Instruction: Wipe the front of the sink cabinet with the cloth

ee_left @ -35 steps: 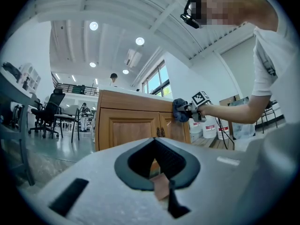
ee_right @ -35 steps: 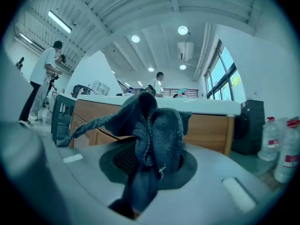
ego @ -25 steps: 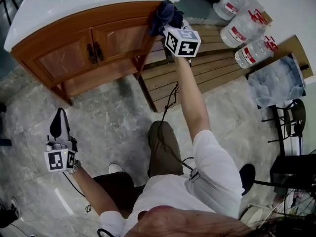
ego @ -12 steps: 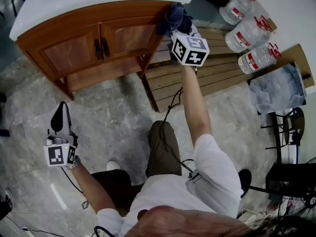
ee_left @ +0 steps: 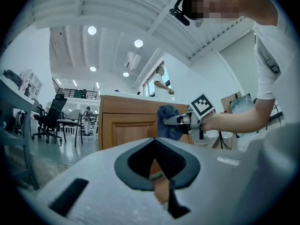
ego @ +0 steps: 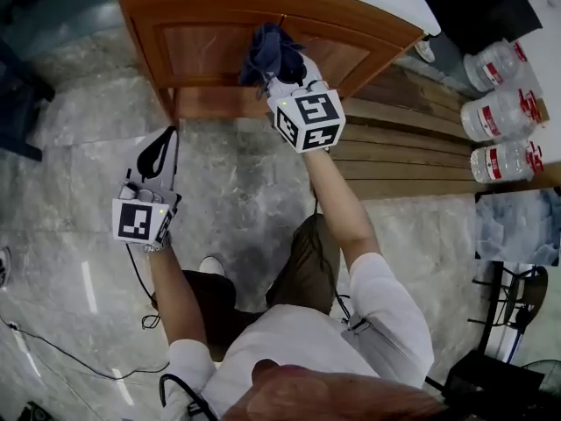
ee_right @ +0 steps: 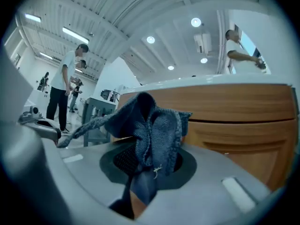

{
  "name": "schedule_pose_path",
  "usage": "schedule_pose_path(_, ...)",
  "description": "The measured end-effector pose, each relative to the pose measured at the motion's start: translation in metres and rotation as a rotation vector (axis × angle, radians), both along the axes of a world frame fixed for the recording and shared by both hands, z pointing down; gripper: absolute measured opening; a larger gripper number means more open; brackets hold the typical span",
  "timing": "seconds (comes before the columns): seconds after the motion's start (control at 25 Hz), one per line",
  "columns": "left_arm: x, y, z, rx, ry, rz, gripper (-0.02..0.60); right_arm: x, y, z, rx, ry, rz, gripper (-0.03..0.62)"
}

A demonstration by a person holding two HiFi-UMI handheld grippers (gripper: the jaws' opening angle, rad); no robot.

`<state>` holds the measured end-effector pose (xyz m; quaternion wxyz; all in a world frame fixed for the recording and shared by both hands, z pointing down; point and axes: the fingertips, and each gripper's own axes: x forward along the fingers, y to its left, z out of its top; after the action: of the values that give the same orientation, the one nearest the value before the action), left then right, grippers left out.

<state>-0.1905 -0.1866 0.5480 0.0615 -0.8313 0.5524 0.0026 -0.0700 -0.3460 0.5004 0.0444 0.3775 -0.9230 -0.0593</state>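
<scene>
The wooden sink cabinet (ego: 210,51) with a white top stands ahead of me; its panelled front also shows in the left gripper view (ee_left: 126,125) and the right gripper view (ee_right: 243,121). A dark blue cloth (ego: 267,51) is bunched against the cabinet doors, pinched in my right gripper (ego: 282,70). Up close, the cloth (ee_right: 150,125) hangs out of the shut jaws. My left gripper (ego: 159,158) hovers low over the floor, left of the cabinet front, jaws closed with nothing between them. From it I see the cloth (ee_left: 168,121) and the right gripper (ee_left: 180,121) at the cabinet.
A wooden pallet (ego: 412,147) lies right of the cabinet, with large water bottles (ego: 504,112) beyond it. A cable (ego: 53,349) runs over the grey stone floor (ego: 79,235). Office chairs (ee_left: 51,118) and a person stand in the distance.
The view has swung so the cabinet sits straight ahead. My right gripper carried the cloth from the cabinet's right corner to the middle of its doors. The left gripper rose closer to the cabinet.
</scene>
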Motion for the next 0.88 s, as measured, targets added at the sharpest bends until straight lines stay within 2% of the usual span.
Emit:
schedule_pose_path(0.2, -0.014, 0.002, -0.008, 0.029, 0.021, -0.023, 0.002, -0.113, 0.012, 0.028, -0.039, 0.007, -0.157, 0.091)
schedule_pose_path(0.44, -0.022, 0.008, -0.020, 0.054, 0.042, -0.035, 0.002, -0.193, 0.005, 0.044, -0.063, 0.023, -0.231, 0.091)
schedule_pose_path(0.64, -0.028, 0.012, -0.022, 0.057, 0.045, -0.046, 0.002, -0.230, -0.002, 0.043, -0.068, 0.021, -0.247, 0.091)
schedule_pose_path(0.88, -0.030, 0.011, -0.021, 0.048, 0.044, -0.055, 0.002, -0.245, -0.013, 0.049, -0.039, 0.057, -0.236, 0.089)
